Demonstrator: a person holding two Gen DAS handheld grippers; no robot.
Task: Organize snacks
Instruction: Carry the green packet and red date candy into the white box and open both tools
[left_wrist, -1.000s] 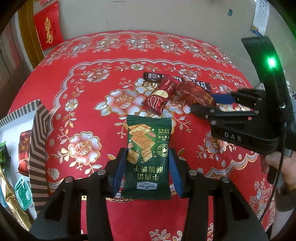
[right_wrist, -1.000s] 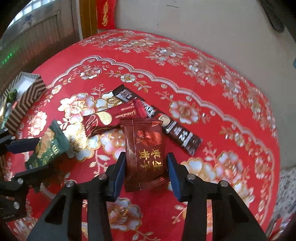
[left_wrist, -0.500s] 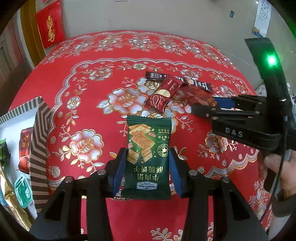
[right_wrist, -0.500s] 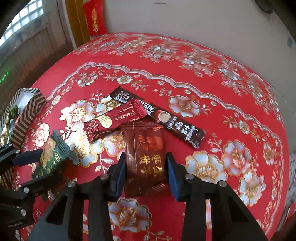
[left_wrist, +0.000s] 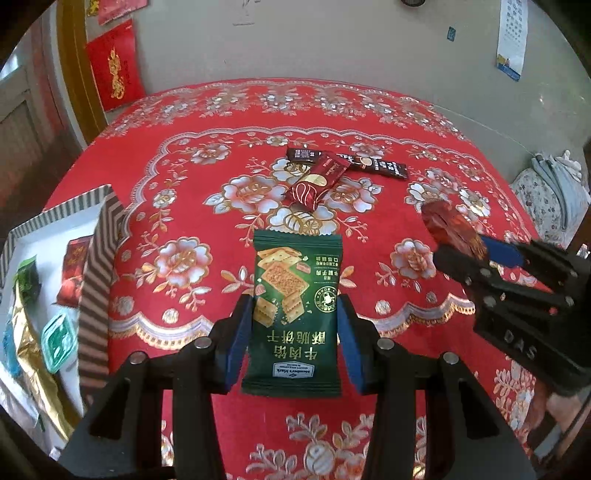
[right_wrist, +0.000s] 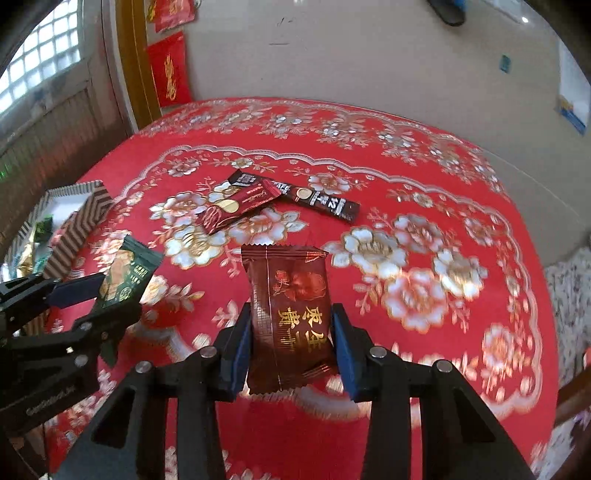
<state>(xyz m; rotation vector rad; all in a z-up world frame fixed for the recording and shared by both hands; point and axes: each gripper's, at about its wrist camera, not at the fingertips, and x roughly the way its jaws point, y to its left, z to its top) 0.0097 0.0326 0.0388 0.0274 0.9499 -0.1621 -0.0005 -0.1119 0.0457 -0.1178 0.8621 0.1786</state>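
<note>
My left gripper (left_wrist: 291, 332) is shut on a green biscuit packet (left_wrist: 295, 306) and holds it above the red tablecloth; the packet also shows in the right wrist view (right_wrist: 129, 273). My right gripper (right_wrist: 291, 339) is shut on a dark red jujube snack packet (right_wrist: 291, 314), held above the cloth; the packet also shows in the left wrist view (left_wrist: 450, 229). A red coffee sachet (left_wrist: 317, 181) and a black coffee stick (left_wrist: 369, 166) lie on the table beyond both grippers. A striped box (left_wrist: 99, 258) with several snacks inside stands at the left.
The round table (left_wrist: 184, 177) with a red flowered cloth stands against a beige wall. The striped box also shows at the left in the right wrist view (right_wrist: 77, 225). A patterned cushion (left_wrist: 546, 199) lies off the table's right edge.
Both grippers have lifted and pulled back from the sachets with their packets held. The right gripper now sits lower right in the left wrist view.
</note>
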